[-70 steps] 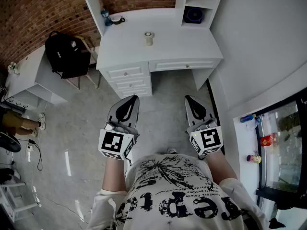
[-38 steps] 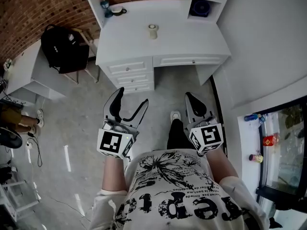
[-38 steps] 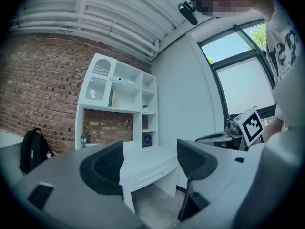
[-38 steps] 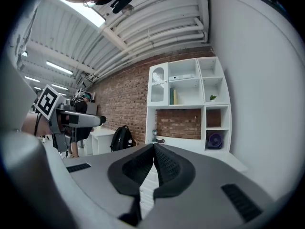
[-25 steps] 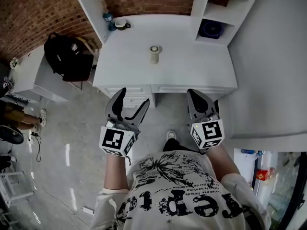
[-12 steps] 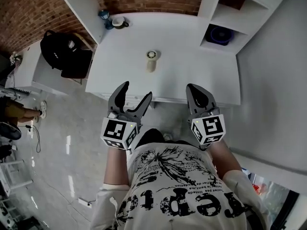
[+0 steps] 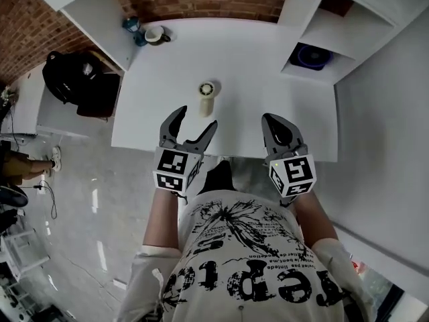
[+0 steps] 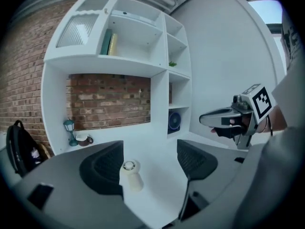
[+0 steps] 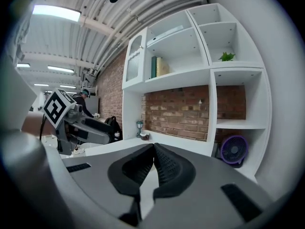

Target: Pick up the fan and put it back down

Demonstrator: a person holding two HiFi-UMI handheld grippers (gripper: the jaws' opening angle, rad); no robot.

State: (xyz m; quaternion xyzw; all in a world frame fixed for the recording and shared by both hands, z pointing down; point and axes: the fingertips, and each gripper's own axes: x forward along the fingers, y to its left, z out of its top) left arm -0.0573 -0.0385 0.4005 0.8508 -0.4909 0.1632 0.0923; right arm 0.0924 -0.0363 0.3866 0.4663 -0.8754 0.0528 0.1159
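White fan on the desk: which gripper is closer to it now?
Left. The left gripper, open, is just short of the white fan, almost in line with it. The right gripper, shut, is farther off to the fan's right.

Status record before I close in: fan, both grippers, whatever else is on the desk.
target: small white fan, upright on the desk, untouched
left gripper: open, empty, aimed at the small white fan, short of it
right gripper: shut, empty, over the desk's near edge
other: purple fan in a shelf cubby; cup at back left
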